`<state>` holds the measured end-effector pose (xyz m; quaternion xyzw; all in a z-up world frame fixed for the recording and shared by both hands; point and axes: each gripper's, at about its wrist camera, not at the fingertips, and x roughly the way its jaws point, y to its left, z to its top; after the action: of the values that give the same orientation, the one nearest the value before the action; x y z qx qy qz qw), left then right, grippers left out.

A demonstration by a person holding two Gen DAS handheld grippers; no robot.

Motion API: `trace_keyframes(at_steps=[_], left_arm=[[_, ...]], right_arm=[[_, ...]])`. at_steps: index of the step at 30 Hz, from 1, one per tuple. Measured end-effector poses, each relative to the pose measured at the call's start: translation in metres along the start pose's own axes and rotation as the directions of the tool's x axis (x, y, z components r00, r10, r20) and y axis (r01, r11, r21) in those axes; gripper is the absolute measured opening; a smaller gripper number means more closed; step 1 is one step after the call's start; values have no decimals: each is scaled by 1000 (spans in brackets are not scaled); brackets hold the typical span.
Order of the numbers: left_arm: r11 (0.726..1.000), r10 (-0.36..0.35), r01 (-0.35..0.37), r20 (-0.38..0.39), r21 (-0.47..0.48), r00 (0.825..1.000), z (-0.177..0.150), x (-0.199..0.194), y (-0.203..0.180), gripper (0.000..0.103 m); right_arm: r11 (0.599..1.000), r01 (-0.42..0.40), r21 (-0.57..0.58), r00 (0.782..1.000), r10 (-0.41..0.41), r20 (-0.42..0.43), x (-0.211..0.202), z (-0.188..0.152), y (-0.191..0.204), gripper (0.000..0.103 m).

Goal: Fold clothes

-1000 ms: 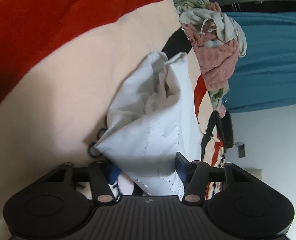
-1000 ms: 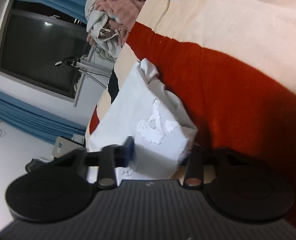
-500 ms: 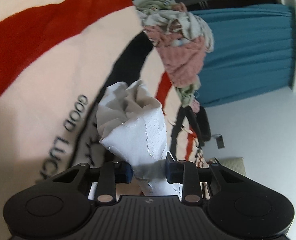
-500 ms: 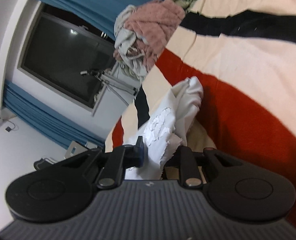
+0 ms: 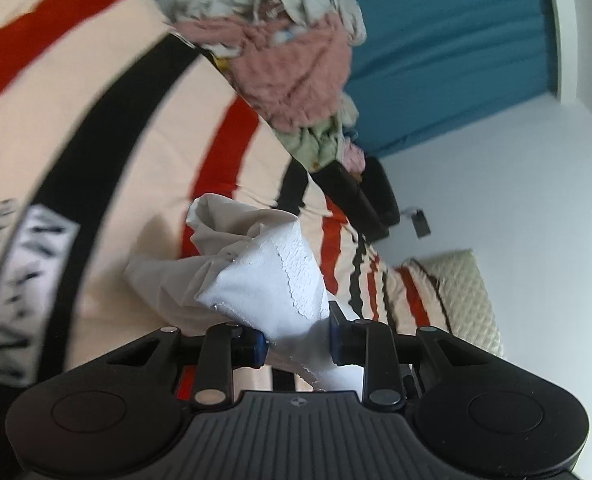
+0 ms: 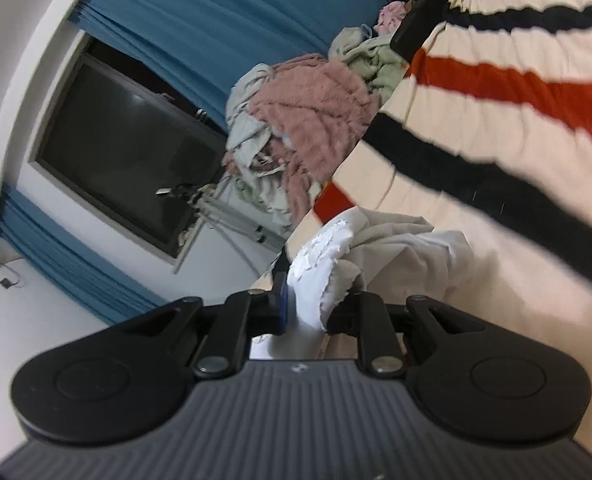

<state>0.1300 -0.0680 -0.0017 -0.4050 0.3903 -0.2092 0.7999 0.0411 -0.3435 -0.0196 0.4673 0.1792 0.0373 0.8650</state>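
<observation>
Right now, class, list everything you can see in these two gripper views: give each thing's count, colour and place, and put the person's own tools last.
white garment: one, white to off-white, bunched, lifted over the blanket, pinched at two spots.
striped blanket: one, cream with red and black stripes, spread beneath everything.
clothes pile: one heap, pink, pale green and grey-white, at the blanket's far edge.
curtains: teal, behind the pile.
window: one, dark, between the curtains in the right wrist view.
quilted pillow: one, cream, by the white wall.
left gripper: one, black with blue pads, shut on the white garment.
right gripper: one, black, shut on the white garment.
</observation>
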Motion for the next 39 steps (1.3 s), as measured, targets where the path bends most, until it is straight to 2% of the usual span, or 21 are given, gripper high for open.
trace_keyframes(at_steps=[4, 8, 11, 15, 17, 19, 21, 22, 23, 25, 26, 28, 29, 32, 36, 39], left_arm=[[996, 46, -42, -43, 73, 998, 21, 73, -44, 30], [977, 77, -70, -28, 199, 997, 40, 156, -83, 30], [972, 70, -61, -34, 227, 997, 64, 224, -102, 30], [964, -16, 15, 0, 266, 1000, 104, 297, -129, 30], [947, -78, 66, 27, 315, 997, 118, 325, -140, 30], [921, -103, 78, 45, 382, 994, 120, 352, -138, 30], [889, -116, 77, 60, 451, 991, 119, 379, -132, 30], [872, -106, 64, 59, 486, 993, 115, 391, -125, 30], [862, -76, 42, 47, 506, 996, 108, 400, -112, 30], [873, -12, 13, -6, 487, 1000, 93, 413, -77, 30], [869, 14, 1, -27, 495, 1000, 86, 414, -61, 29], [843, 58, -20, -54, 537, 997, 70, 416, -38, 29], [822, 77, -30, -60, 569, 995, 63, 415, -31, 30], [783, 134, -64, -67, 619, 989, 51, 403, -21, 36], [714, 170, -116, -11, 690, 985, 41, 366, -27, 37], [702, 153, -123, 20, 702, 988, 36, 329, -47, 44]], right_arm=[[997, 71, 25, 997, -71, -4, 33, 54, -26, 19], [994, 105, 24, 994, -106, 26, 80, 105, -55, 19], [992, 122, 31, 990, -124, 61, 121, 147, -75, 19], [994, 109, -25, 985, -104, 136, 168, 205, -77, 19], [992, 93, -89, 980, -75, 187, 186, 227, -76, 19], [984, 86, -157, 971, -48, 234, 204, 246, -76, 19], [968, 121, -221, 966, -63, 252, 217, 243, -87, 19], [964, 142, -223, 968, -88, 233, 224, 236, -98, 20], [961, 162, -226, 970, -113, 214, 231, 228, -109, 20], [952, 205, -228, 971, -168, 169, 243, 212, -132, 20], [949, 231, -214, 970, -207, 129, 247, 200, -145, 20], [945, 263, -193, 965, -256, 60, 249, 176, -166, 20], [943, 275, -188, 961, -274, 32, 247, 165, -174, 20], [929, 317, -192, 946, -324, -9, 237, 144, -174, 23], [902, 380, -206, 919, -393, -28, 217, 129, -153, 24], [890, 389, -236, 916, -402, -6, 186, 126, -125, 24]])
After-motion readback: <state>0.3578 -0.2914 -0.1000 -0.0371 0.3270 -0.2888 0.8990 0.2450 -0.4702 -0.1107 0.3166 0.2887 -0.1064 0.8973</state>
